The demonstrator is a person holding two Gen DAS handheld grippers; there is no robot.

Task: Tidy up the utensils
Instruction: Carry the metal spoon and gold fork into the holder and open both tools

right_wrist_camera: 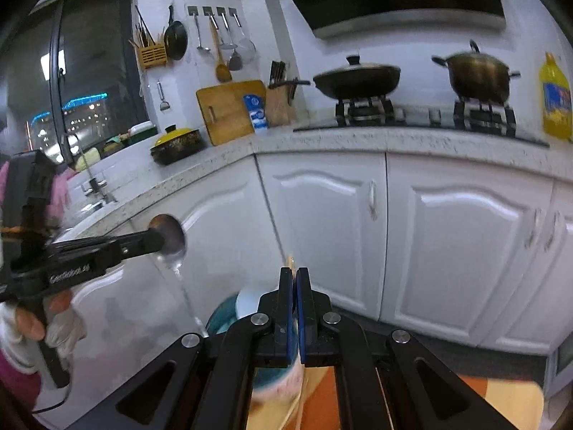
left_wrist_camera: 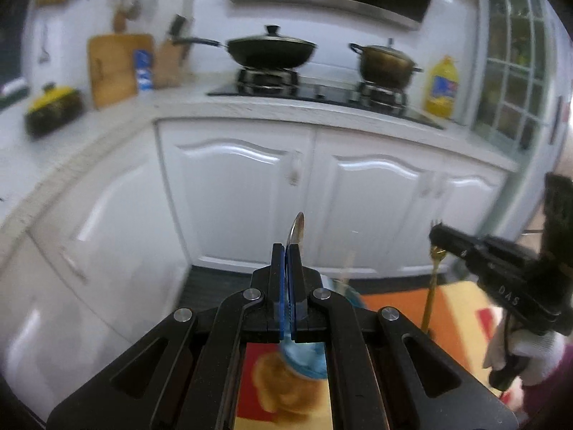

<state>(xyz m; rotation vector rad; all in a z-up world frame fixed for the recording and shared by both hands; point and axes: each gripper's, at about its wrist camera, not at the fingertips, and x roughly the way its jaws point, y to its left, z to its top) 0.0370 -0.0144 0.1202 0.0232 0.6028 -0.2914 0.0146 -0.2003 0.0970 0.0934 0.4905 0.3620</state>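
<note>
Fingers (left_wrist_camera: 277, 268) of our left gripper (left_wrist_camera: 289, 251) are clamped together on a silver spoon (left_wrist_camera: 298, 227), whose bowl stands edge-on just past the tips; seen from the right wrist camera, that bowl faces us against a white cabinet door (right_wrist_camera: 322, 229), with the clear handle slanting down toward a blue bowl (right_wrist_camera: 222, 313); our right gripper (right_wrist_camera: 293, 274) has its blue-padded fingers (right_wrist_camera: 284, 297) pinched on a gold fork (left_wrist_camera: 431, 286), only a sliver of which shows between them in its own view; from the left wrist camera the fork hangs nearly upright, tines above the black fingertips and handle running down over an orange and yellow surface (left_wrist_camera: 458, 308); both utensils are held in the air in front of the cabinets, well apart from the worktop (right_wrist_camera: 222, 165); we wear white gloves, one left hand (right_wrist_camera: 39, 326) around the gripper's handle; on the stove sit a lidded wok (right_wrist_camera: 358, 77) and a metal pot (right_wrist_camera: 478, 71), with a yellow oil bottle (right_wrist_camera: 555, 100) beside them.
</note>
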